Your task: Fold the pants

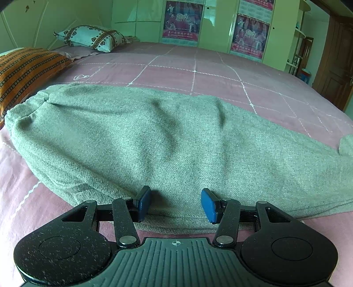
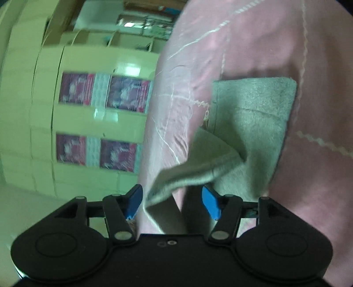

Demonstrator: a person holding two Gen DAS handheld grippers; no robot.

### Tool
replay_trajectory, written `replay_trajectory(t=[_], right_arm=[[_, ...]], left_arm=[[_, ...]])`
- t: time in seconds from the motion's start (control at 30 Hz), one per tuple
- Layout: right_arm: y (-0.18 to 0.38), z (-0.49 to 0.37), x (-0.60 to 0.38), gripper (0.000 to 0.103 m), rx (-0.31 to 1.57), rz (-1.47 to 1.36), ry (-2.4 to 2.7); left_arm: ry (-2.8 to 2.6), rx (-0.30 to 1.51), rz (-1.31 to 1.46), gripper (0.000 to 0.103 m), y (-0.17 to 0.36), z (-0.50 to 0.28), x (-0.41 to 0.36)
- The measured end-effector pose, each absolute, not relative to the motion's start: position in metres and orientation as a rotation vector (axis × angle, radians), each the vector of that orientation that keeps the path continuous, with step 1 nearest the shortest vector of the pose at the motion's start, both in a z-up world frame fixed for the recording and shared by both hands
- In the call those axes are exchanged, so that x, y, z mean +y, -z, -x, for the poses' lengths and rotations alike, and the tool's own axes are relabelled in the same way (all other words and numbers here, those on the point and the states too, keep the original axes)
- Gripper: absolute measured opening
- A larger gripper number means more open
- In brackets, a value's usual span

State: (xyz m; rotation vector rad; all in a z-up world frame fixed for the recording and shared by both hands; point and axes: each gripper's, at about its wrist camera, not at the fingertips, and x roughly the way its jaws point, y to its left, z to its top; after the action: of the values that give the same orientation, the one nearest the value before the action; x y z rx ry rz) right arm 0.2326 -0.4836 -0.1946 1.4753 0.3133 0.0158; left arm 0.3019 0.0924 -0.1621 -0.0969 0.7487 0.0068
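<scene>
Pants (image 1: 154, 136) run crosswise ahead of left tongs (image 1: 176, 204); hem (image 2: 187, 174) between right tongs (image 2: 171, 202). Both part-open, gripping nothing.

Fuzzy matt knit pants (image 1: 167, 141) on smooth pink cloth bedsheet (image 1: 211, 72); glossy wardrobe doors (image 2: 88, 123); lint-flecked black plastic left gripper (image 1: 175, 204).

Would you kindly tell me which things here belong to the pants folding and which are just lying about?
Part of the job:
- grey pants, spread on the bed
- left gripper, open at the pants' near edge
- right gripper, open around a pant-leg end

Just lying about:
- heart-print pillow
- orange striped pillow
- wardrobe posters
- pink bedsheet, only the work surface
</scene>
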Motion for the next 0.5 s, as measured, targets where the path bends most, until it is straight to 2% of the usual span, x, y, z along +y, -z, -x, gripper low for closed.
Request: replay_trajectory(t=[0.03,0.07,0.1,0.2,0.3,0.33,0.37,0.43,0.5], right_arm=[[0.196,-0.238,-0.486,0.044,0.325,-1.502,-0.006],[0.196,-0.245,-0.487,0.016,0.346,-1.507,0.006],[0.189,-0.254,-0.487,0.000,0.391,-1.465,0.030],[0.132,-0.269,-0.478,0.000,0.414,-1.114,0.055],[0.060,-0.239,-0.453,0.000,0.208,-0.691,-0.002],[0.059,-0.227,-0.447,0.000,0.170,-0.590,-0.017],[0.072,-0.229,-0.451,0.000,0.244,-0.573,0.040],[0.125,-0.239,-0.481,0.000,0.489,-0.721,0.175],[0.162,-0.235,-0.493,0.000,0.589,-0.809,0.208]], left_arm=[[-0.007,0.749,0.097,0.051,0.162,-0.302,0.092],[-0.008,0.749,0.097,0.051,0.162,-0.302,0.092],[-0.007,0.749,0.095,0.051,0.162,-0.302,0.092],[-0.008,0.746,0.095,0.051,0.162,-0.302,0.093],[-0.007,0.741,0.096,0.051,0.162,-0.302,0.093],[-0.008,0.740,0.100,0.051,0.163,-0.302,0.093],[-0.008,0.738,0.098,0.052,0.163,-0.302,0.093],[-0.007,0.734,0.092,0.052,0.164,-0.301,0.092],[-0.003,0.734,0.093,0.052,0.164,-0.301,0.092]])
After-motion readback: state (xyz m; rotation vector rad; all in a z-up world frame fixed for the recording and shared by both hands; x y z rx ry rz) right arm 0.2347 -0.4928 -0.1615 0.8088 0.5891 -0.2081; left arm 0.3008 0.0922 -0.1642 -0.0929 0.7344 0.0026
